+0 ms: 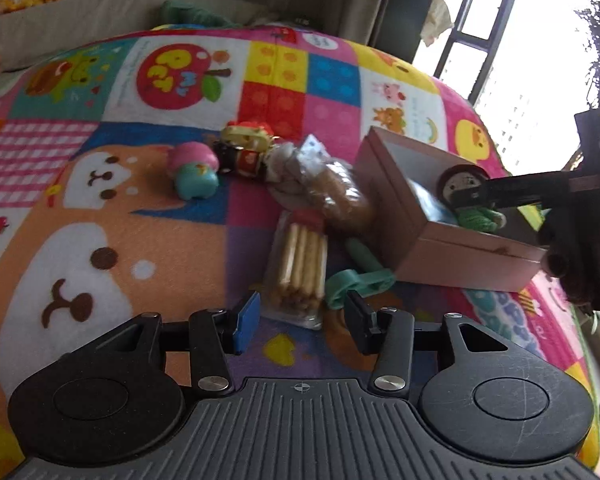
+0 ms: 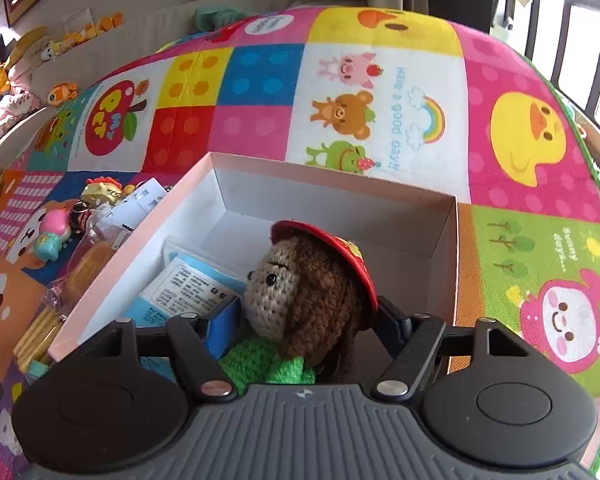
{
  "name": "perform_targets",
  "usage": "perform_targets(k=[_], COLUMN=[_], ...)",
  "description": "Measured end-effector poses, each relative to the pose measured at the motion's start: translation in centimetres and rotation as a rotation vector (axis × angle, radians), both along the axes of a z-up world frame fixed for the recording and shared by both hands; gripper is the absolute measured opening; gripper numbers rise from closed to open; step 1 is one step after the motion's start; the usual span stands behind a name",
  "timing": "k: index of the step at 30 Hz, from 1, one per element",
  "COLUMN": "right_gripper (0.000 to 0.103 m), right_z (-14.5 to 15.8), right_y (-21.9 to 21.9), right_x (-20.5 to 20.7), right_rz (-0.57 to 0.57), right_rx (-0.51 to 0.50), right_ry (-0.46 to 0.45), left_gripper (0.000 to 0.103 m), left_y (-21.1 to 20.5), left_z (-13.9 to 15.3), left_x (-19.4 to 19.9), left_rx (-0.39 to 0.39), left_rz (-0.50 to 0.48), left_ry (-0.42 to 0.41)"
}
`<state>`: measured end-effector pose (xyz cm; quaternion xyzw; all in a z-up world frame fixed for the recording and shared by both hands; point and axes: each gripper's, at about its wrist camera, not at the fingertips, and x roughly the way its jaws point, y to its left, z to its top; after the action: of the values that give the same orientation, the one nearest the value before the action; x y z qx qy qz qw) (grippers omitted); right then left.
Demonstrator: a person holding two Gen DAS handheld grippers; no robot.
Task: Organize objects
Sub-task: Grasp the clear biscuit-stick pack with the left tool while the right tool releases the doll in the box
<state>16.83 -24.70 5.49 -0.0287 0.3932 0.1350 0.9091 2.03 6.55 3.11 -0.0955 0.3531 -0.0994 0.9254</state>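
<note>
A crocheted monkey doll (image 2: 300, 288) with a red cap and green body sits in the pink box (image 2: 332, 176), beside a blue and white packet (image 2: 188, 288). My right gripper (image 2: 306, 320) stands open around the doll's head, its pads close to it on both sides. In the left wrist view the doll (image 1: 460, 184) lies under a right finger (image 1: 500, 188) at the box (image 1: 460, 256). My left gripper (image 1: 300, 320) is open and holds nothing, just short of a packet of biscuit sticks (image 1: 300, 264).
On the colourful play mat (image 1: 100, 220), left of the box, lie a wrapped bread (image 1: 340, 196), a teal plastic piece (image 1: 356, 280), a pink and teal toy (image 1: 192, 172) and a red and yellow figurine (image 1: 248, 148). A beige sofa (image 1: 80, 12) runs behind; windows are at the right.
</note>
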Motion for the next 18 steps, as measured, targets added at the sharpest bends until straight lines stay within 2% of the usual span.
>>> perform_targets(k=[1, 3, 4, 5, 8, 11, 18], right_gripper=[0.088, 0.09, 0.094, 0.103, 0.103, 0.103, 0.103], right_z=[0.6, 2.1, 2.9, 3.6, 4.4, 3.3, -2.4], right_y=[-0.2, -0.4, -0.7, -0.9, -0.9, -0.2, 2.9], right_x=[-0.6, -2.1, -3.3, -4.8, -8.8, -12.3, -16.2], right_rz=[-0.012, -0.049, -0.063, -0.074, -0.069, -0.043, 0.029], right_rx=[-0.003, -0.023, -0.029, -0.03, -0.023, -0.029, -0.044], right_ry=[-0.024, -0.083, -0.118, -0.157, -0.219, -0.212, -0.08], left_gripper=[0.051, 0.051, 0.051, 0.051, 0.051, 0.051, 0.05], left_y=[0.1, 0.2, 0.2, 0.3, -0.1, -1.0, -2.9], left_z=[-0.1, 0.1, 0.3, 0.4, 0.6, 0.3, -2.1], left_x=[0.0, 0.1, 0.1, 0.2, 1.3, 3.1, 6.5], left_rx=[0.008, 0.02, 0.022, 0.02, 0.028, 0.052, 0.118], left_rz=[0.007, 0.016, 0.017, 0.016, -0.003, -0.024, -0.026], left_ry=[-0.001, -0.016, -0.026, -0.034, -0.047, -0.039, 0.027])
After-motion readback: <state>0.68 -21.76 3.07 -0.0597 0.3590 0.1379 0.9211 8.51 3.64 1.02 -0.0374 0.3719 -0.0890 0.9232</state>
